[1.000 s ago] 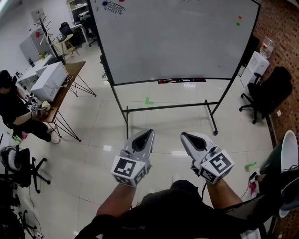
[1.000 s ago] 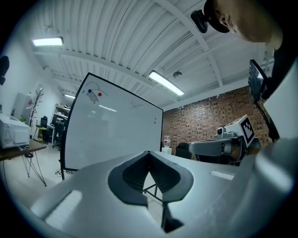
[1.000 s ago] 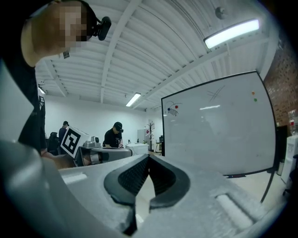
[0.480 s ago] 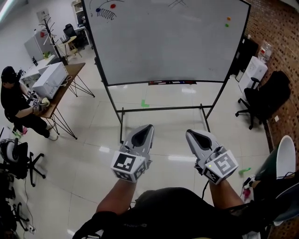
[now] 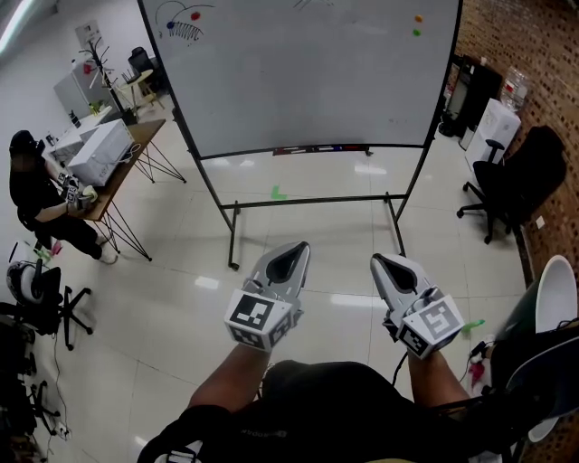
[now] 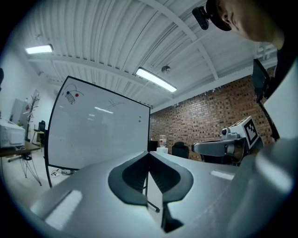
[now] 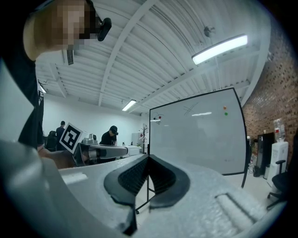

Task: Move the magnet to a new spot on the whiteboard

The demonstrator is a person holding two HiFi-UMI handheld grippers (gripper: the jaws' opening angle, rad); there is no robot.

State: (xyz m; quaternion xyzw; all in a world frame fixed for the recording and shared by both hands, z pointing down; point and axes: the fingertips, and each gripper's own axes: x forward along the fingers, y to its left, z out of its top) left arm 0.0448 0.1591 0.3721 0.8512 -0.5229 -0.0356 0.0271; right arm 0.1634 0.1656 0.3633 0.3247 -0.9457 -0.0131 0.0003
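Head view showed the whiteboard (image 5: pixel 308 81) standing on its wheeled frame, well ahead of both tools. An orange magnet (image 5: pixel 418 17) sat near the whiteboard's upper right corner, with a green magnet (image 5: pixel 416 33) just below it. A red dot (image 5: pixel 195 15) and a blue dot (image 5: pixel 172 24) sat near the upper left corner, beside a scribble; I could not tell whether they were magnets.

The left gripper (image 5: pixel 291 253) and the right gripper (image 5: pixel 384 265) were held side by side, pointing toward the whiteboard and well short of it. Each gripper's own view showed its jaws pressed together with nothing between them.

Left of the whiteboard, a seated person (image 5: pixel 36 194) was at a table (image 5: pixel 136 136). A black office chair (image 5: pixel 520 176) stood to the whiteboard's right.
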